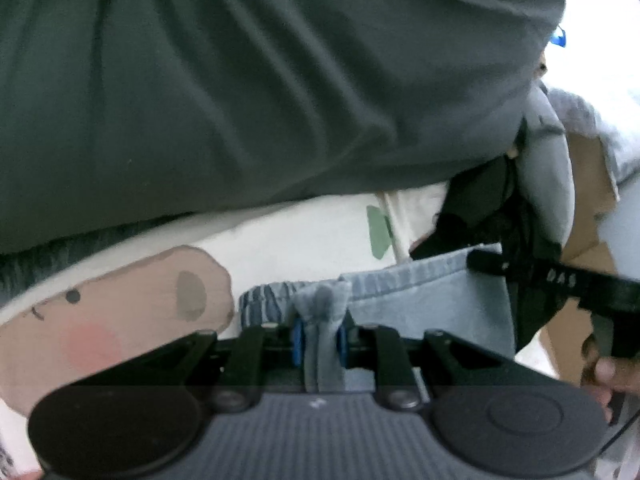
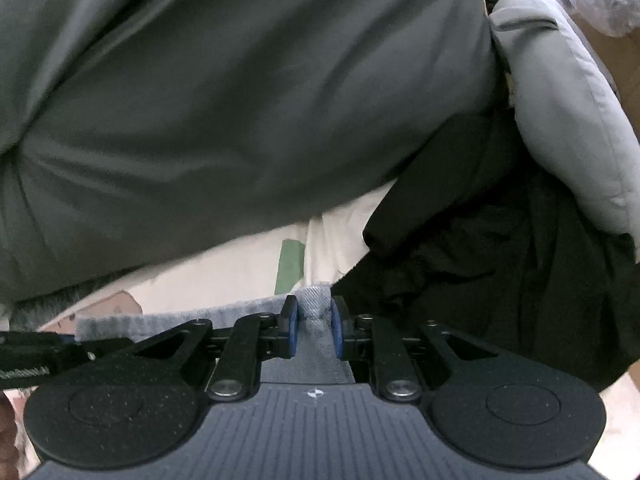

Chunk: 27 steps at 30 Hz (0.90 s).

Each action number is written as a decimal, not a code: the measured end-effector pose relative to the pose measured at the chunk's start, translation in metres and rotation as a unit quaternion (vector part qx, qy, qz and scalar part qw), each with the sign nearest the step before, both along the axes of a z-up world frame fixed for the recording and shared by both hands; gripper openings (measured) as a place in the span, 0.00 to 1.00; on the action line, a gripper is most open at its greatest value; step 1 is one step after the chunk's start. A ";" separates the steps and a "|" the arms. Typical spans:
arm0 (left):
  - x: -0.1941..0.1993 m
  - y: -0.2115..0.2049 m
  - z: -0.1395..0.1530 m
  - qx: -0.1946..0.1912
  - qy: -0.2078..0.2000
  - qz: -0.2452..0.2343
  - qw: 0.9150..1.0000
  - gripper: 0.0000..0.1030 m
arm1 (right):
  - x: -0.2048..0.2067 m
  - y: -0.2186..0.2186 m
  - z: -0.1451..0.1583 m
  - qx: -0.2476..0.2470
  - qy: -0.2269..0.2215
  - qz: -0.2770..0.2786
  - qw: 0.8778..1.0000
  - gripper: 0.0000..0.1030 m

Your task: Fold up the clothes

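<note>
Denim, pale blue and soft, is pinched in both tools. Nearest, the left gripper (image 1: 319, 340) has its blue pads narrowed onto a bunched fold of the denim garment (image 1: 420, 300), by what looks like its gathered waistband; the right gripper (image 2: 313, 328) squeezes another tuck of the same edge, a fair way along it. The cloth looks light and limp, likely to sag between the two holds, so I'd judge the hemmed edge or corners the firmest places to grip. It lies on a cream printed sheet (image 1: 304, 236). Beyond it a black garment (image 2: 500, 248) is heaped to the right, and a big grey-green cushion (image 1: 260, 80) looms behind.
</note>
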<state>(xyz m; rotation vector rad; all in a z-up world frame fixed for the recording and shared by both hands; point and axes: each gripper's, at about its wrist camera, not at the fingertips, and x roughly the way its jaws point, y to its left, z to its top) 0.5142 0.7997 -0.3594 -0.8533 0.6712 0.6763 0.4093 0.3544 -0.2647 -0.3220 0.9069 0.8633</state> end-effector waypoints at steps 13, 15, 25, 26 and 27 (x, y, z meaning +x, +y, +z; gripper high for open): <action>-0.023 -0.016 0.045 0.057 -0.005 -0.009 0.998 0.39 | -0.029 -0.057 0.029 0.052 -0.021 0.003 0.998 0.35; -0.016 -0.020 0.047 0.051 -0.012 -0.027 0.998 0.37 | -0.031 -0.067 0.022 0.042 -0.007 -0.002 0.999 0.41; 0.019 -0.034 0.010 0.044 0.039 -0.102 0.993 0.20 | -0.081 -0.099 -0.013 0.054 0.023 0.023 0.998 0.41; 0.022 -0.033 0.005 0.048 0.057 -0.101 0.992 0.05 | -0.087 -0.096 -0.022 0.036 0.020 0.033 0.999 0.41; 0.022 -0.030 0.001 0.047 0.065 -0.100 0.992 0.03 | -0.091 -0.092 -0.032 0.014 0.015 0.043 0.999 0.40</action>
